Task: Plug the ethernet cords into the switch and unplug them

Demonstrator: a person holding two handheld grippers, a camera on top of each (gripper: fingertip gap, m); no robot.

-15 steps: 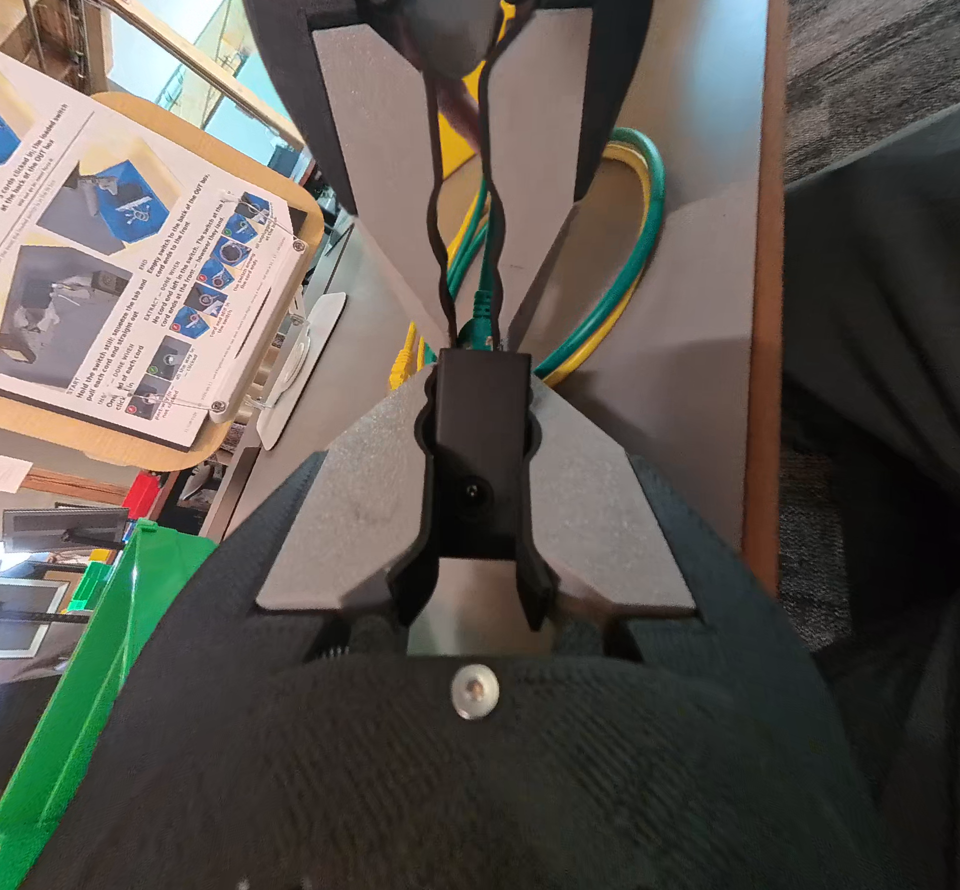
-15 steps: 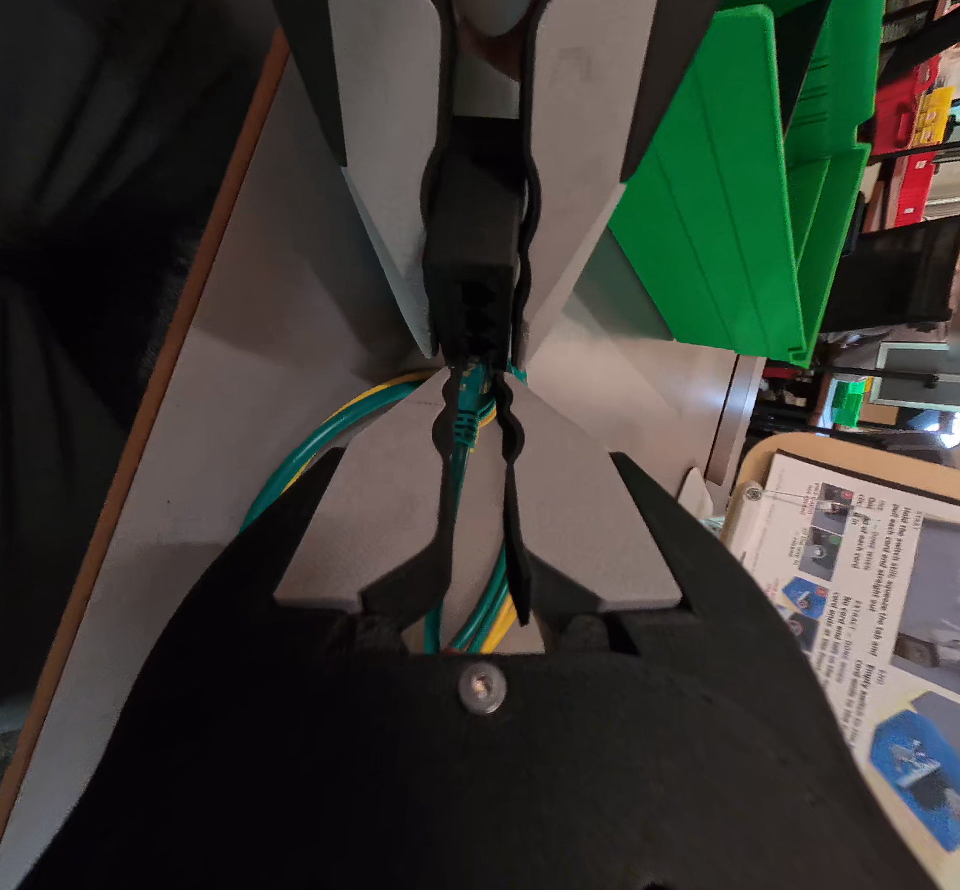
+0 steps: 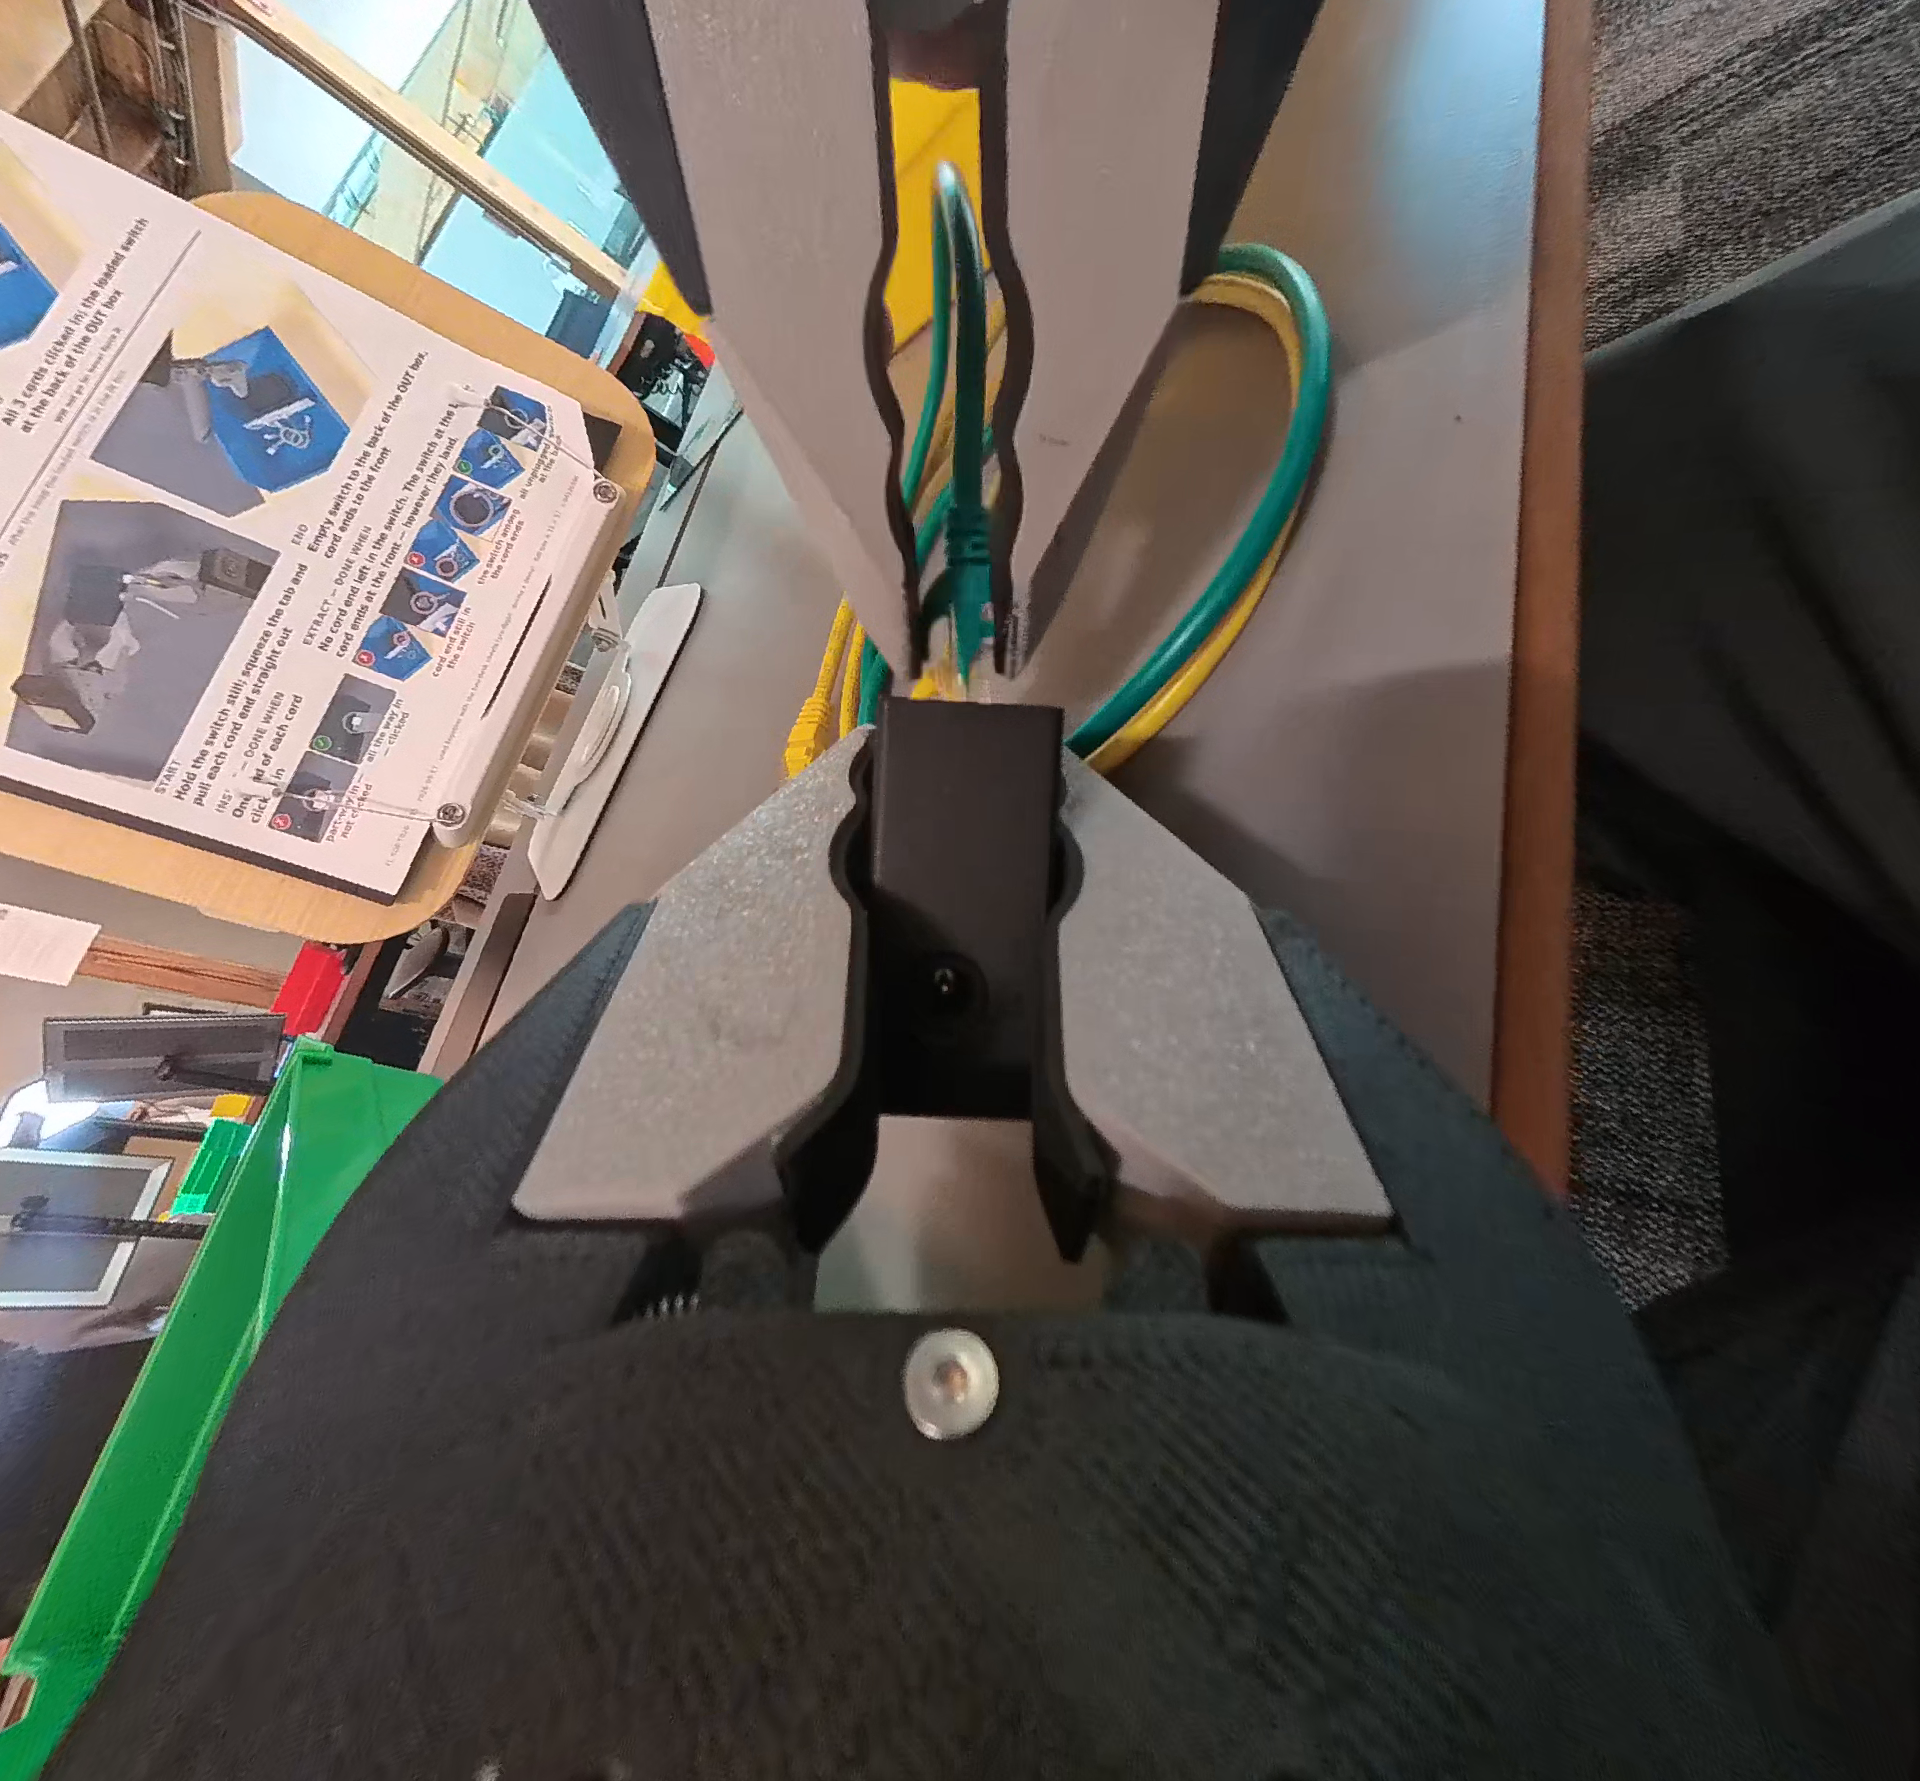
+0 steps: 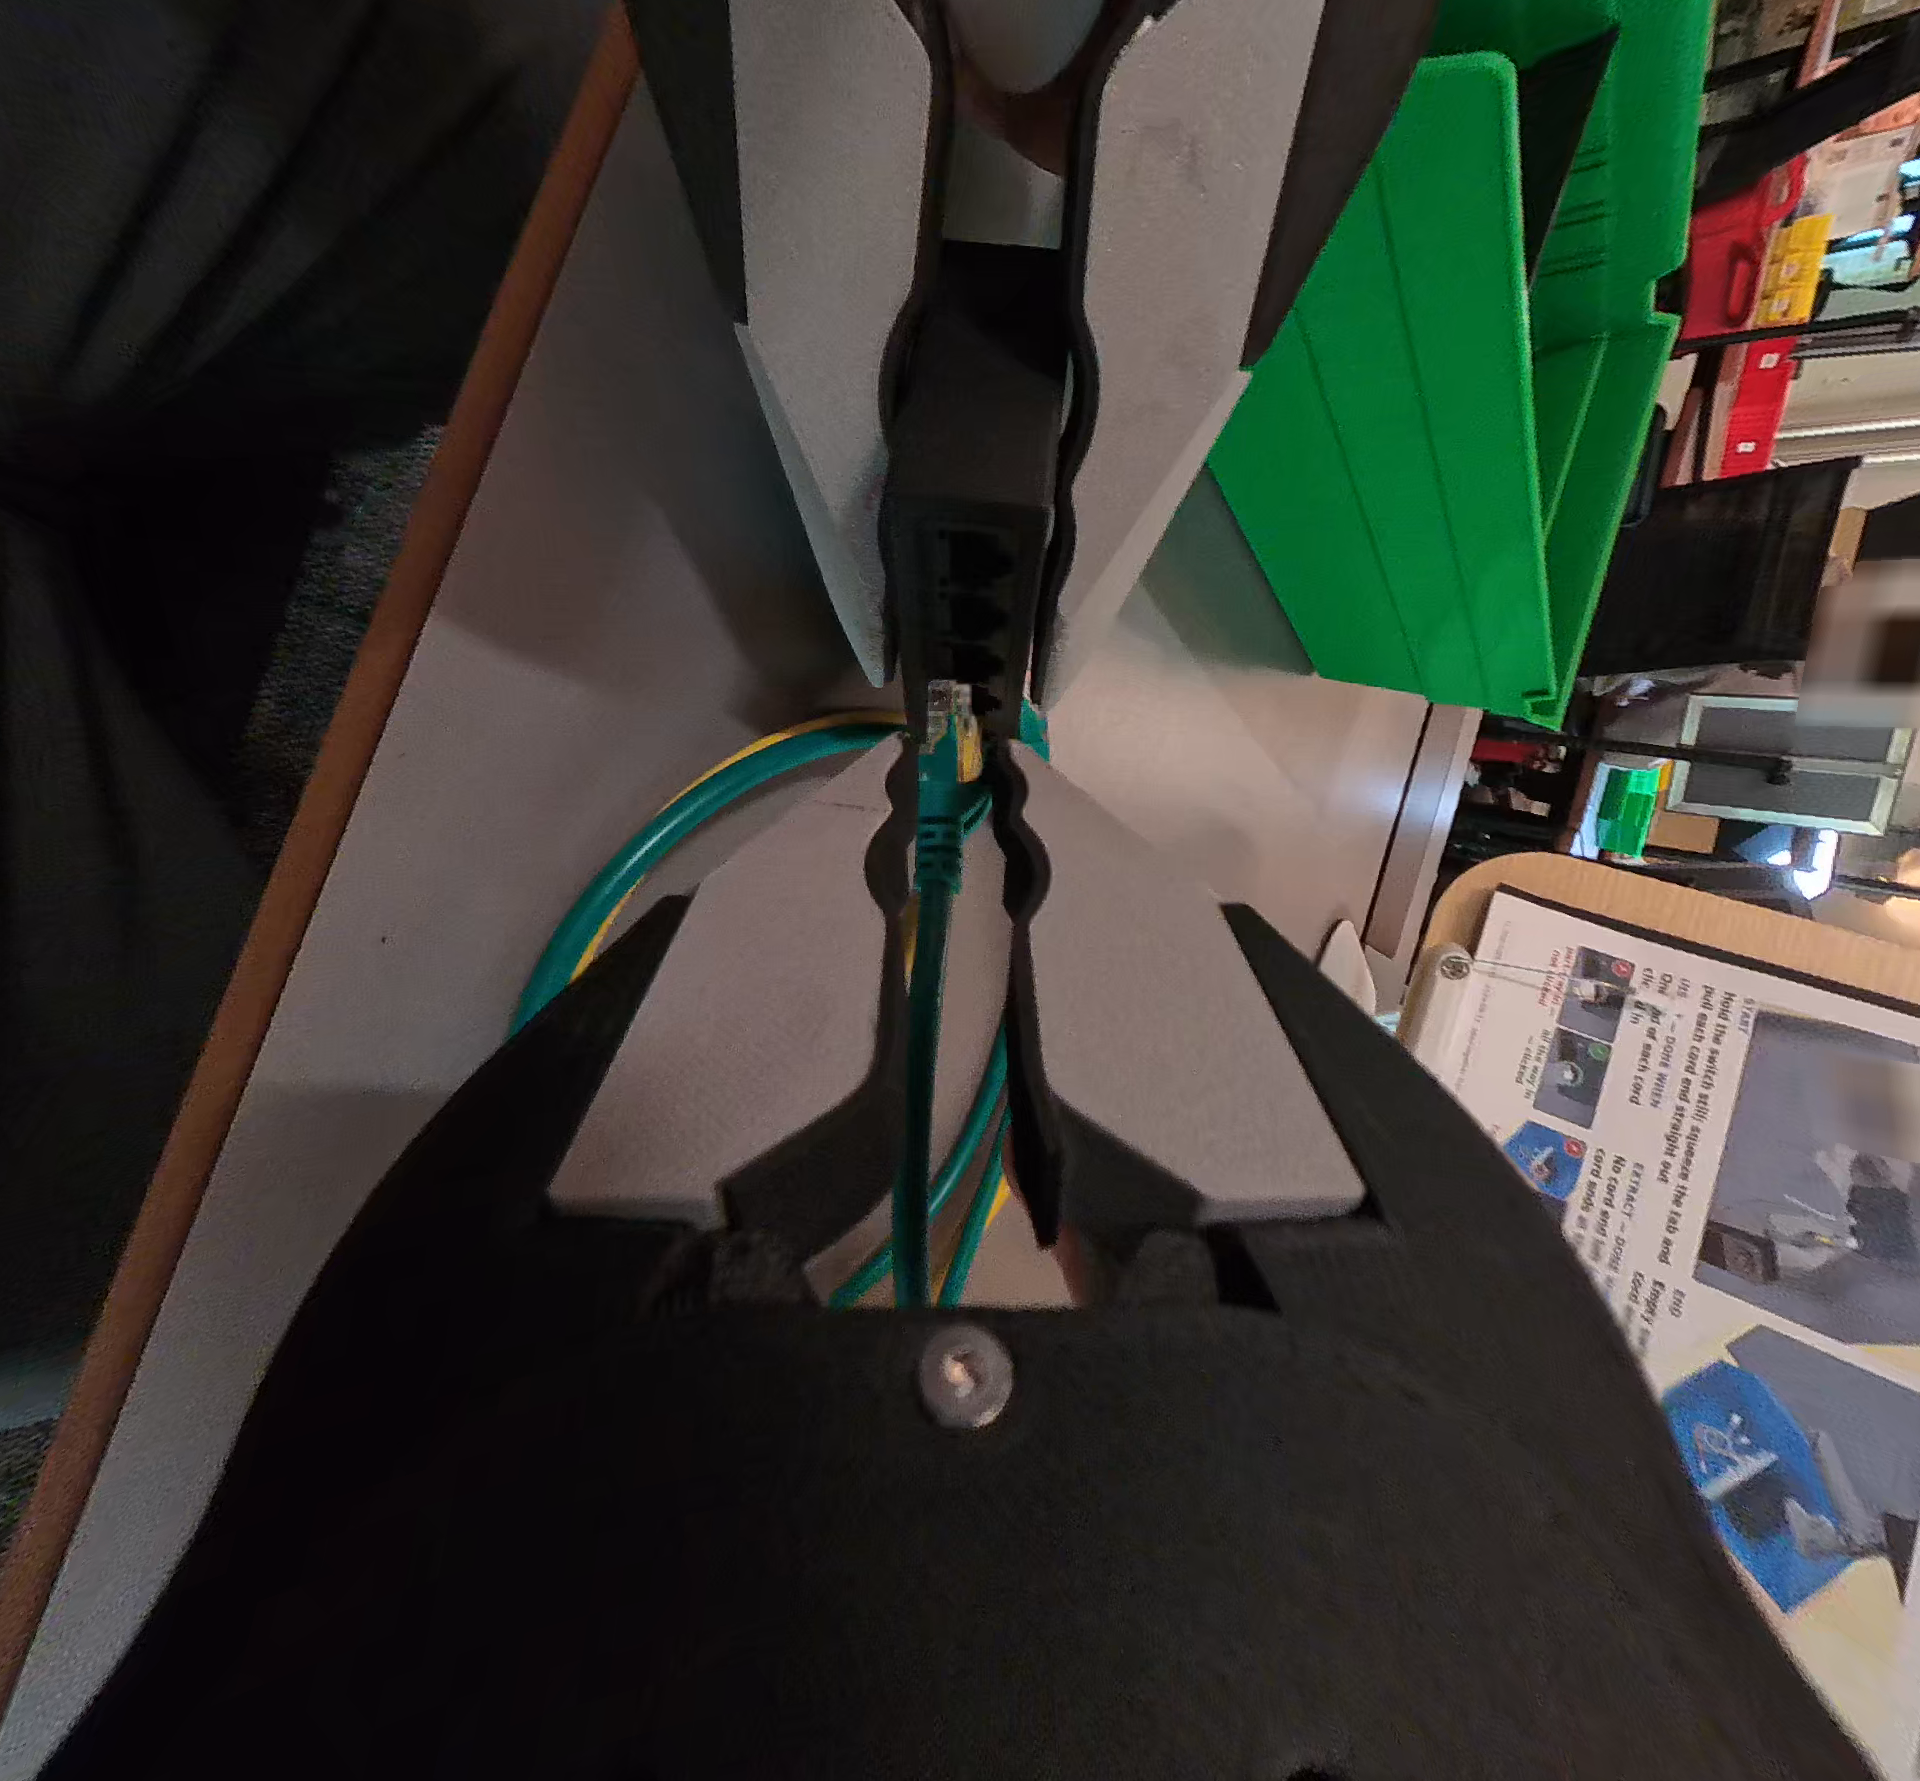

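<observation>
Grey worktop (image 3: 1403,796) with a brown wooden edge at right of the left wrist view, green plastic bin (image 3: 156,1316) at lower left, printed instruction sheet (image 3: 239,526) on a wooden board at left, dark carpet (image 3: 1756,69) at upper right, red bins (image 4: 1756,277) at upper right of the right wrist view

A grey table (image 3: 1382,796) with a wood edge stands over dark carpet (image 3: 1745,90), green bins (image 4: 1455,381) beside.

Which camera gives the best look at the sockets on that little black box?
The right wrist view: it faces the switch's row of sockets, with the green cord's plug at them. The left wrist view shows only its plain back.
</observation>
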